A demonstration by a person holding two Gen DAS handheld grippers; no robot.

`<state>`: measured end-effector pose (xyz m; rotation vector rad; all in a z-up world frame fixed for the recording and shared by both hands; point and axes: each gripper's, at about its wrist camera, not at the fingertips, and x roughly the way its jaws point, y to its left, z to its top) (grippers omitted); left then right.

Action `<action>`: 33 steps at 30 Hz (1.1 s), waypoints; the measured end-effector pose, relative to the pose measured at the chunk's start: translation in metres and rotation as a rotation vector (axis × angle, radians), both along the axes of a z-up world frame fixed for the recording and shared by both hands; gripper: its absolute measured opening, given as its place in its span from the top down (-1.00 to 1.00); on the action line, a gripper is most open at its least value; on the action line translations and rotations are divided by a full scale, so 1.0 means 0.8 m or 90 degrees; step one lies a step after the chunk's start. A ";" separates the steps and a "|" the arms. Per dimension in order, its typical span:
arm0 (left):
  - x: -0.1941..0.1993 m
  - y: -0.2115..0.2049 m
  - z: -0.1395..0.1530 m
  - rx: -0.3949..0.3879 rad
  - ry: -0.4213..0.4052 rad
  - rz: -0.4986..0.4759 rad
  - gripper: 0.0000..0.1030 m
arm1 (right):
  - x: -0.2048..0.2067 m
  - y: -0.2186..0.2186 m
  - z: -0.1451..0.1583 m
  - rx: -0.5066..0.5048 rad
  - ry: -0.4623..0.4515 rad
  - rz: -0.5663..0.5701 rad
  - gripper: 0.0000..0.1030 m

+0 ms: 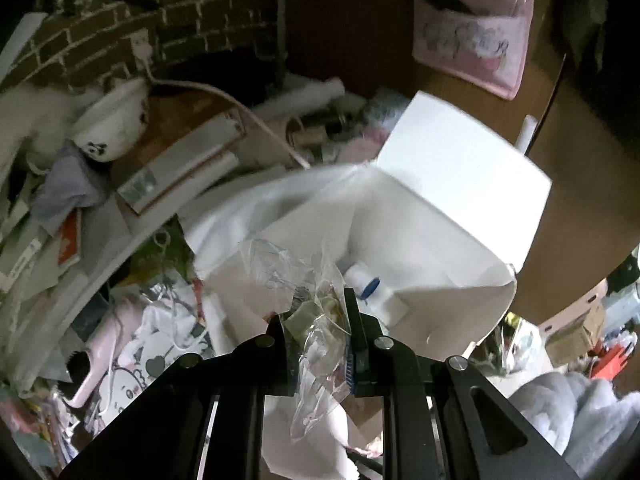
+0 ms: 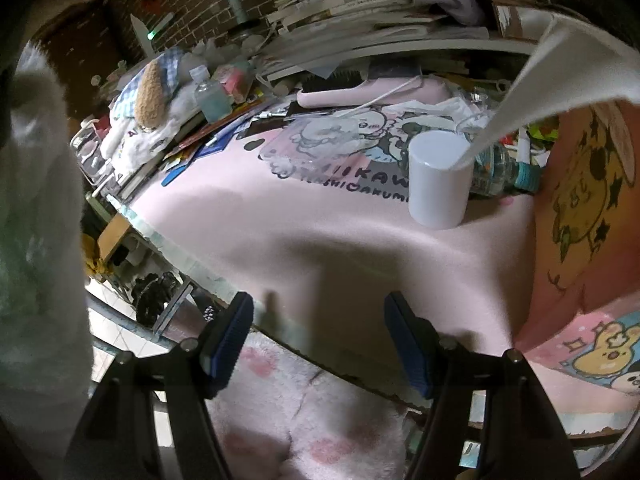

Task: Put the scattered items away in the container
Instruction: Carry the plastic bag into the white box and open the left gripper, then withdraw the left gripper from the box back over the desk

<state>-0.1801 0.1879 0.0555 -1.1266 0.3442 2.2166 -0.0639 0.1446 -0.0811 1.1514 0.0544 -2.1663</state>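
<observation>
Our left gripper is pinching a crumpled clear plastic bag between its black fingers, which are pressed together on it; the bag bulges above the fingertips and trails back toward the camera. Something greenish shows through the plastic, but we cannot tell what it is. Directly beyond the bag we see the white container, an open box with its flaps standing up, tilted in the blurred left wrist view. Inside it, near the lower wall, lies a white bottle with a blue cap.

Our right gripper has its jaws spread, the blue pads well apart with nothing between them. It hangs over the near edge of the table, which is covered by a pink mat printed with cartoon characters. On the mat toward the right edge stands a white cylinder, upright, and just behind it a clear water bottle lies on its side. A white flap of the container reaches in from the upper right corner of that view, its tip in front of the cylinder's top. Along the far edge of the table we see a stack of books and papers, a pink hairbrush and a small bottle of bluish liquid. A pile of cloth and a brown plush crowd the far left corner.
</observation>
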 end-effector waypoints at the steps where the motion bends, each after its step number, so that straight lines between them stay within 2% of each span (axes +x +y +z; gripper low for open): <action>1: -0.002 0.001 -0.002 -0.003 -0.005 -0.002 0.80 | -0.001 0.003 -0.001 -0.007 -0.002 -0.001 -0.26; 8: -0.009 0.016 -0.023 -0.045 -0.042 -0.016 0.78 | 0.003 0.010 -0.001 -0.012 0.005 -0.014 -0.26; 10: -0.010 0.018 -0.027 -0.046 -0.051 -0.023 0.66 | 0.005 0.010 0.000 -0.011 0.008 -0.014 -0.26; 11: -0.009 0.018 -0.027 -0.047 -0.050 -0.025 0.39 | 0.005 0.011 0.000 -0.013 0.007 -0.015 -0.26; 12: -0.009 0.018 -0.026 -0.044 -0.046 -0.026 -0.03 | 0.006 0.011 0.000 -0.016 0.006 -0.014 -0.26; 14: -0.005 0.017 -0.019 -0.037 -0.019 -0.019 -0.54 | 0.006 0.013 0.000 -0.017 0.006 -0.014 -0.26; 15: -0.001 0.015 -0.013 -0.030 -0.002 -0.019 -0.63 | 0.006 0.013 0.000 -0.018 0.006 -0.013 -0.26; 19: 0.006 0.007 0.004 -0.002 0.019 -0.026 -0.70 | 0.008 0.011 0.000 -0.016 0.011 -0.013 -0.26; 25: 0.026 -0.020 0.024 0.024 0.086 -0.009 -0.80 | 0.011 0.010 0.000 -0.012 0.025 -0.021 -0.26; 29: 0.049 -0.062 0.034 0.051 0.131 0.042 -0.82 | 0.023 0.003 -0.003 0.012 0.071 -0.048 -0.26; 33: 0.081 -0.122 0.038 0.067 0.177 0.126 -0.82 | 0.036 -0.006 -0.007 0.048 0.133 -0.079 -0.26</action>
